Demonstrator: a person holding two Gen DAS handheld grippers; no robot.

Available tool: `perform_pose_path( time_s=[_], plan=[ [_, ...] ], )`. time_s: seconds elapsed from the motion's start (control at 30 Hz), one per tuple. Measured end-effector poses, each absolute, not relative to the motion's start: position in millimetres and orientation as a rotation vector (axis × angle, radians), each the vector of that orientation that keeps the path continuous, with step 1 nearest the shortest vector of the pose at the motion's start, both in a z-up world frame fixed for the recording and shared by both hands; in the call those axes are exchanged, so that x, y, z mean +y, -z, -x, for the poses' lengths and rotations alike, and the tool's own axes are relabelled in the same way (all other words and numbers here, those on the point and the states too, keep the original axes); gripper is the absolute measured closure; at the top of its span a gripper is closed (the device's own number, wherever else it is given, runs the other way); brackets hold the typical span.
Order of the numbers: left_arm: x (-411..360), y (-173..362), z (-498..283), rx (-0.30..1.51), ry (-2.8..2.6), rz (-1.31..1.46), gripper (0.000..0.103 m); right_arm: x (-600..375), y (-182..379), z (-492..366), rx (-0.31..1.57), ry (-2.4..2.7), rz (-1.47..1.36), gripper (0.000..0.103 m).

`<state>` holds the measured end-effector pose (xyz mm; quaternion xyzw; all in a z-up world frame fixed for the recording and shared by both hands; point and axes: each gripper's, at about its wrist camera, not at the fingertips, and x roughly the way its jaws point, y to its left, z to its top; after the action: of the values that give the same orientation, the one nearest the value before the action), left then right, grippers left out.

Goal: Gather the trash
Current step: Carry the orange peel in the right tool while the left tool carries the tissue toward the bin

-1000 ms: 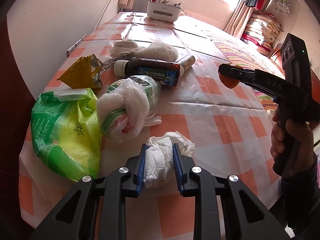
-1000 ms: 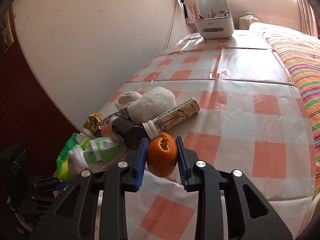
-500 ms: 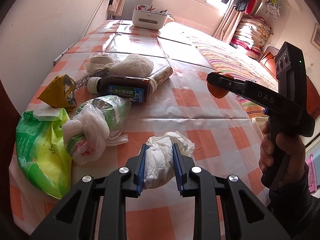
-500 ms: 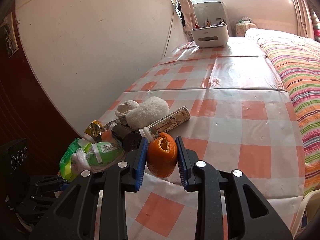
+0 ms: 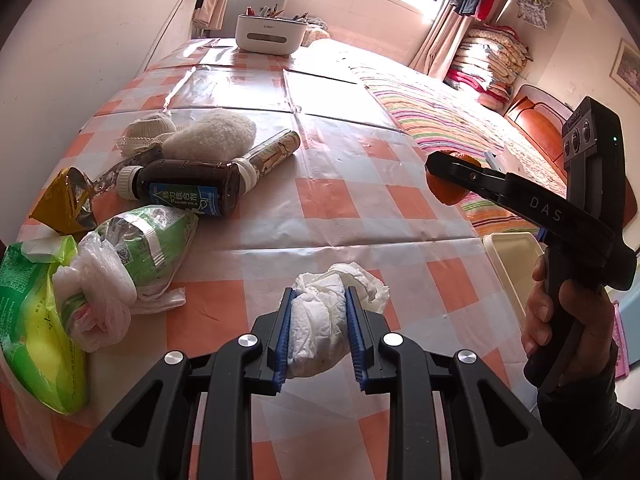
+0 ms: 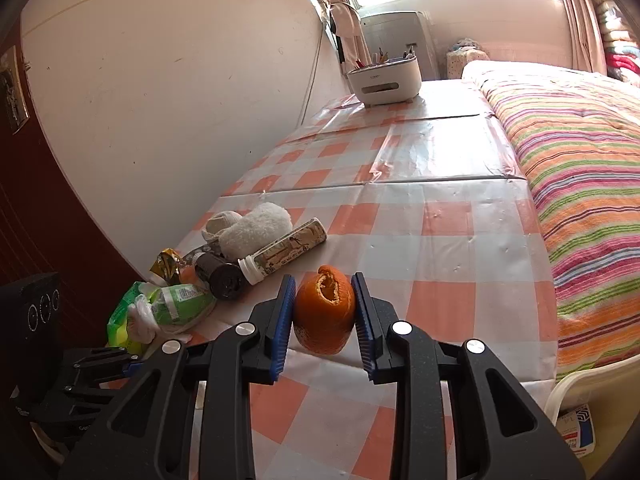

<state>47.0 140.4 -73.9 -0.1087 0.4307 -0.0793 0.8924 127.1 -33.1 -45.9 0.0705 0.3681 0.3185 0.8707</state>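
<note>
Two pieces of rubbish are held clear of the checked tablecloth, one in each gripper, so the step in hand is judged to be the carry to a bin. At the far left, trash not yet collected is left on the cloth: a green packet, a knotted plastic bag, a gold wrapper and a dark bottle lying on its side.

Nearer the middle, the crumpled tissue is pinched by the left gripper, whose blue pads are pressed into its sides with only the wad's width between them. To the right, the orange peel is clamped in the right gripper, its pads narrowly spaced and touching the peel on both sides.

For the carry to be done well, both squeezes should be kept steady, since the tissue is soft and could be shed if the pads are eased. The loads should be kept well apart and level. A pale container is seen past the table's right edge; whether it is the bin cannot be told.
</note>
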Motion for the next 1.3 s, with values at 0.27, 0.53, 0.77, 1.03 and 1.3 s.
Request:
perform_pose_path(
  time_s=[0.27,0.53,0.77,1.03,1.3],
  plan=[
    [117.2,72.4,-57.8,0.892,0.202,0.215,0.079,-68.7,44.2,-121.7,0.757,-0.616,-0.162,0.075],
    [86.3,70.8,-68.0,0.899,0.255,0.189,0.079,-104.4,44.2,-115.8,0.747,-0.562,-0.179,0.075],
    [55.3,70.1,-75.9,0.9,0.308,0.168,0.079,-139.1,45.5,-108.1,0.738,-0.508,-0.196,0.075],
    [29.4,75.8,-82.7,0.913,0.344,0.162,0.079,-176.6,48.9,-99.6,0.73,-0.444,-0.226,0.075],
    [11.5,68.2,-84.4,0.881,0.366,0.194,0.079,-206.1,48.9,-92.1,0.709,-0.385,-0.247,0.074]
  ],
)
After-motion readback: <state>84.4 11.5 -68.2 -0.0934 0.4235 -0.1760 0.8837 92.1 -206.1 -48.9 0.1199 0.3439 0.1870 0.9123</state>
